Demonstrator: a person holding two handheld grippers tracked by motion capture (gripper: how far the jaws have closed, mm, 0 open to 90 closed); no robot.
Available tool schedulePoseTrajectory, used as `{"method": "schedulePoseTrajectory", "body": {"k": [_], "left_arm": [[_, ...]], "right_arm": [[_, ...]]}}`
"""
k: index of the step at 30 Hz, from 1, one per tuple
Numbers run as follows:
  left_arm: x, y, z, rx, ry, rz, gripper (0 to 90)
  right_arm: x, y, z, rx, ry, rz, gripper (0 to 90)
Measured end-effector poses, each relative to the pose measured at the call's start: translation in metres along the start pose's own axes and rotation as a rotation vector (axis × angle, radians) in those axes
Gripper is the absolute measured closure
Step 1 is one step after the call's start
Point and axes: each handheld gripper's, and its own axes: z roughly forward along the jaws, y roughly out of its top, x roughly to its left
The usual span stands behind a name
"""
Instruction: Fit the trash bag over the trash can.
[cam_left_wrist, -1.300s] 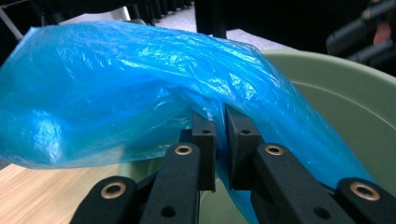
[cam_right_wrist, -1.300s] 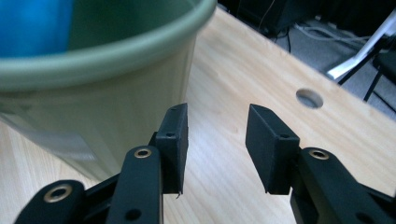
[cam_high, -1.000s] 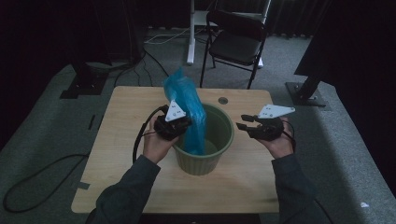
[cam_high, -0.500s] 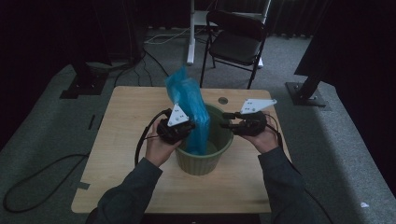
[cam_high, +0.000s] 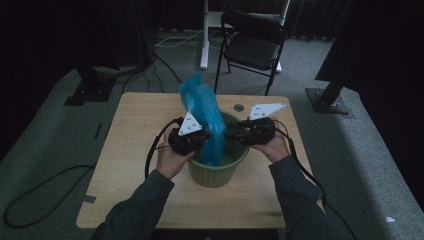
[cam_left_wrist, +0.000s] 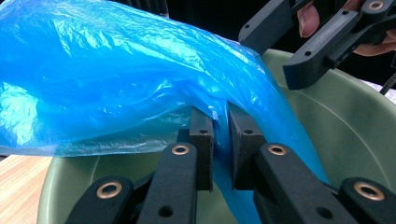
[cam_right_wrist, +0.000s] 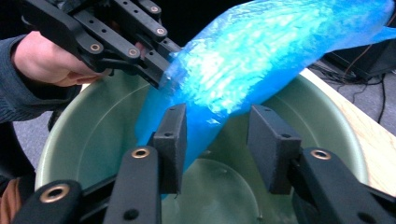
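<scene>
Over green bucket (cam_high: 220, 172), left claw (cam_left_wrist: 220, 133) pinching blue bag (cam_left_wrist: 116, 88), bottom hidden; right claw (cam_right_wrist: 219, 135) agape.

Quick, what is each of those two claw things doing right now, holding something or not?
Left gripper: closed, pinching the blue plastic bag over the green bin.
Right gripper: open, jaws either side of the bag, not pressing it.

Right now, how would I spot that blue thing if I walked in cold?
Find the wooden table, then the green bucket at its middle. The blue bag rises from the bucket, pinched by the left tongs. It is the one bright, crinkly, see-through thing there.
</scene>
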Motion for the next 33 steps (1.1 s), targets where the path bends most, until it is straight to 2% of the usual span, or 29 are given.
{"method": "schedulePoseTrajectory", "body": {"k": [4, 6, 8, 11, 19, 33], "left_arm": [[-0.001, 0.000, 0.000, -0.004, -0.004, 0.005, 81.4], [-0.001, 0.000, 0.000, -0.003, -0.007, 0.005, 80.9], [-0.002, 0.000, 0.000, -0.003, -0.007, 0.004, 79.8], [0.000, -0.001, -0.002, -0.004, 0.006, 0.000, 76.4], [0.007, -0.003, -0.015, -0.023, 0.025, -0.014, 71.6], [0.022, -0.012, -0.027, -0.018, 0.051, -0.060, 73.5]], "right_arm": [[0.002, 0.001, 0.003, 0.002, 0.014, -0.014, 63.1], [0.003, 0.002, 0.004, 0.002, 0.015, -0.021, 70.6], [0.004, 0.002, 0.005, 0.003, 0.012, -0.039, 82.0], [0.006, 0.002, 0.004, 0.005, -0.002, -0.059, 88.5], [0.011, -0.002, 0.002, 0.023, -0.018, -0.083, 89.1], [0.013, -0.017, -0.010, 0.031, -0.051, -0.088, 89.5]]}}
